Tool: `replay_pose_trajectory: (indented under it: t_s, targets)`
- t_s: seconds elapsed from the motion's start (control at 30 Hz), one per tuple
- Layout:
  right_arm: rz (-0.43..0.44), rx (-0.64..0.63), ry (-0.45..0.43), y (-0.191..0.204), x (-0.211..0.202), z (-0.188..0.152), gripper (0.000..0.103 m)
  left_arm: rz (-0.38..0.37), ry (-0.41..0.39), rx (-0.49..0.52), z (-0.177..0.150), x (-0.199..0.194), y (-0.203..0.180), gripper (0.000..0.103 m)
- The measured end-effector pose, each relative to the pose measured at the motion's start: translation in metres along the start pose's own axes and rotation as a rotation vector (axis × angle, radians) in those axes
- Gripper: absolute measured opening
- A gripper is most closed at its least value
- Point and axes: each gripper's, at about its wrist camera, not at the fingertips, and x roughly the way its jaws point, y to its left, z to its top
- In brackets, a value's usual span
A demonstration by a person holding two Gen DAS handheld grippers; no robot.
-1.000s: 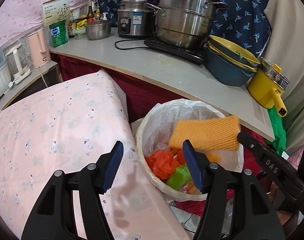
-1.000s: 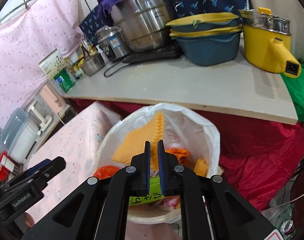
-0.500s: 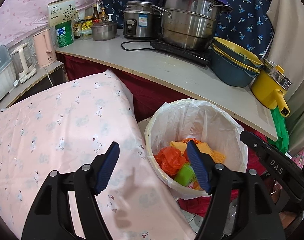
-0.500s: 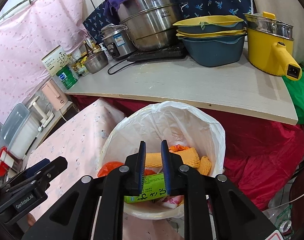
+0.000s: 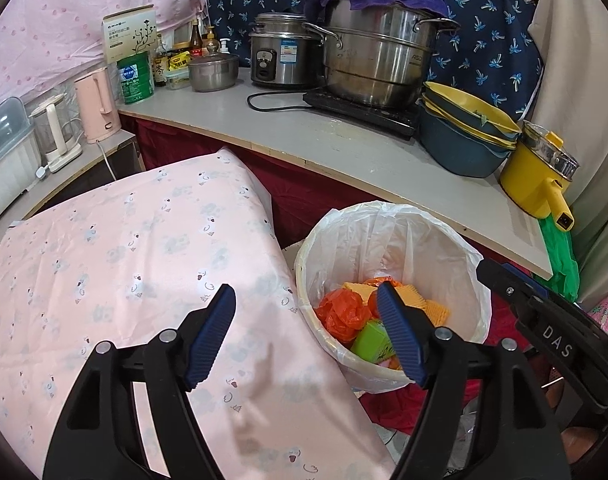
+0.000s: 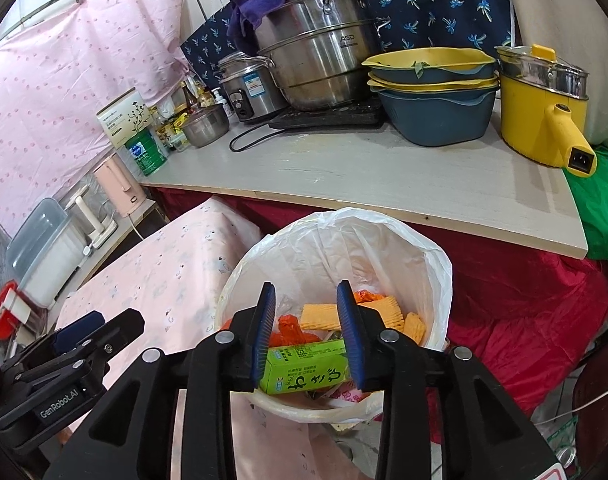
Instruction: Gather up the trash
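Both wrist cameras look forward and down along their gripper fingers, close above the trash bin [image 5: 391, 364] [image 6: 435, 264]; both share the bench [image 5: 343, 148] [image 6: 363, 176] behind.

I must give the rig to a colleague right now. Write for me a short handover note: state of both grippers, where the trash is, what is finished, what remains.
Left gripper: open, holds nothing, over the edge of the pink cloth beside the bin.
Right gripper: jaws have just been opening, nothing pressed between them, above the bin.
Trash: the orange foam sheet, orange plastic bag and green box all lie inside the white-lined bin.
Done: the foam sheet, gripped a second ago, is released into the bin.
Left: no other loose trash shows on the pink cloth or the counter; look around before you stop.
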Motion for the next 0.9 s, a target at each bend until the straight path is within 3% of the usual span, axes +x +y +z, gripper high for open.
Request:
replay_pose_trajectory:
  t_s: [0.23, 0.43, 0.7, 0.9]
  targets:
    - [-0.001, -0.043, -0.012, 0.012, -0.013, -0.003, 0.039, 0.010, -0.011, 0.009, -0.004, -0.010, 0.000, 0.071]
    - [-0.003, -0.081, -0.014, 0.021, -0.021, -0.009, 0.045, 0.036, -0.031, 0.016, -0.010, -0.020, 0.002, 0.083]
    - [-0.018, -0.125, -0.014, 0.031, -0.030, -0.019, 0.049, 0.058, -0.031, 0.019, -0.017, -0.029, 0.007, 0.087]
    - [-0.041, -0.163, -0.023, 0.038, -0.039, -0.028, 0.058, 0.083, -0.036, 0.017, -0.025, -0.037, 0.011, 0.090]
